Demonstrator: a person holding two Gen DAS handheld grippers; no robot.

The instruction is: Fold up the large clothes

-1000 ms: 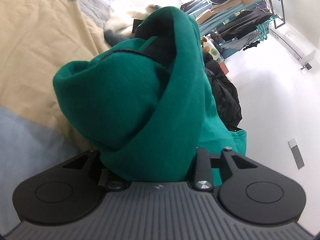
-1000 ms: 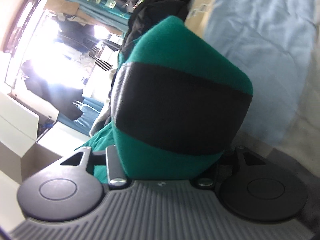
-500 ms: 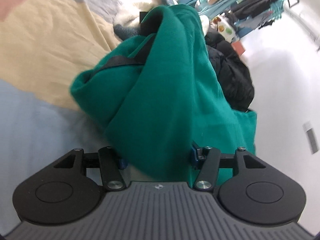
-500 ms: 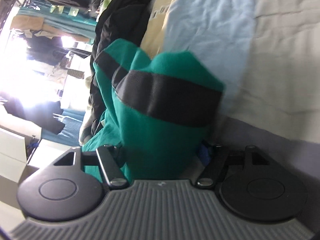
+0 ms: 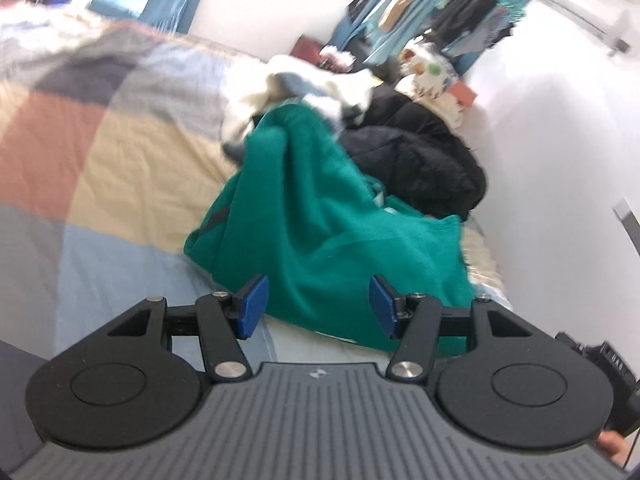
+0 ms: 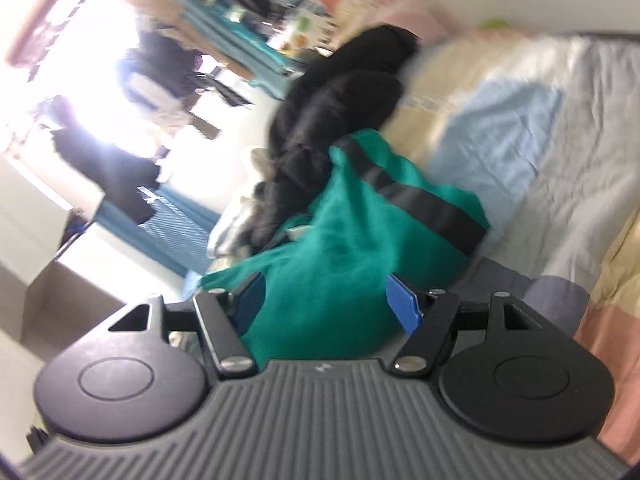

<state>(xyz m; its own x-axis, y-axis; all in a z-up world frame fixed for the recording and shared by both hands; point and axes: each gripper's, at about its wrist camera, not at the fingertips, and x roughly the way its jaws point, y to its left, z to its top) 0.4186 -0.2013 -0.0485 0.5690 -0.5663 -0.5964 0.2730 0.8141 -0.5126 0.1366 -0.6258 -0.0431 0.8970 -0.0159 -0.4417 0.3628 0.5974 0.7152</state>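
green fabric lies in a loose heap on the bed: the green garment (image 5: 320, 216) sits crumpled on the patchwork bedspread (image 5: 100, 152), near the bed's edge by the white wall (image 5: 560, 132). a black band (image 6: 420, 200) runs across one fold of it, plain in the right wrist view. just behind it, touching, lies a black jacket (image 5: 416, 156), and beyond that a pale bundle of white cloth (image 5: 320, 88). a rack of hanging clothes (image 5: 440, 12) stands further back, blurred.

the left gripper (image 5: 318, 304) hangs above the near edge of the garment, its blue pads (image 5: 251, 306) well apart and bare, with no cloth caught between them; the green fabric shows past the gap, lower down. its jaws have just been opening.

the right gripper (image 6: 328, 306) stands the same way over the other side of the heap, blue pads (image 6: 405, 307) spread and gripping nothing, the garment lying beyond and below them. its jaws too have just been opening. both views are smeared with motion blur. part of a hand (image 5: 612, 446) shows at the lower right corner of the left wrist view.
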